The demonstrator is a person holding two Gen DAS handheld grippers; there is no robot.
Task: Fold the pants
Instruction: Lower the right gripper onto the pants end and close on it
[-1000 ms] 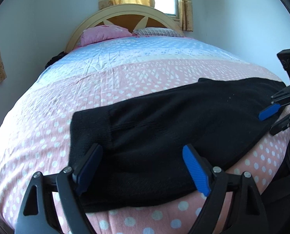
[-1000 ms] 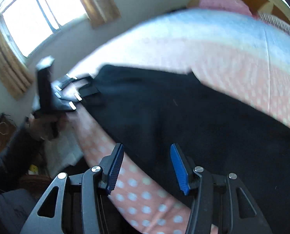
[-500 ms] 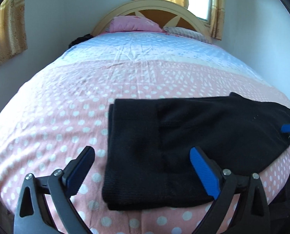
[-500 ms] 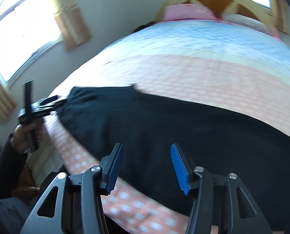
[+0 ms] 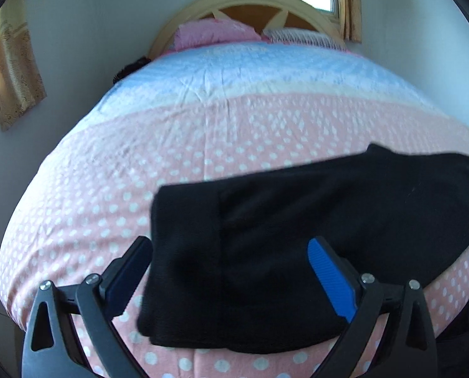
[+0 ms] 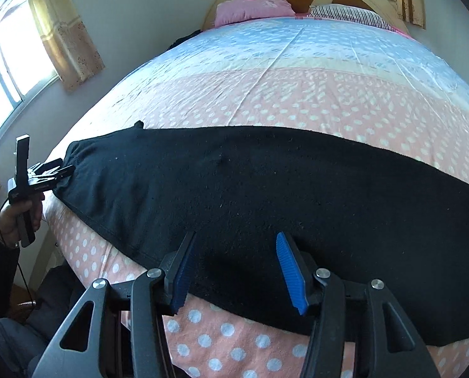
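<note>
While both tools are hanging over the near edge of the polka-dot bedspread (image 6: 297, 100), the black pants (image 6: 266, 195) are lying flat across it, directly under and ahead of the fingers. The left gripper (image 5: 231, 280) is standing spread wide, nothing clamped, with one end of the pants between its blue pads. The right gripper (image 6: 234, 267) is sitting roughly half apart over the near hem, also holding nothing. The fabric is looking like soft, light knit: limp, likely to sag and drag on the sheet, so pinching a doubled edge or corner looks safest. The long axis is running side to side across both views, from the left gripper's end to the right gripper's, parallel to the bed's near edge.
</note>
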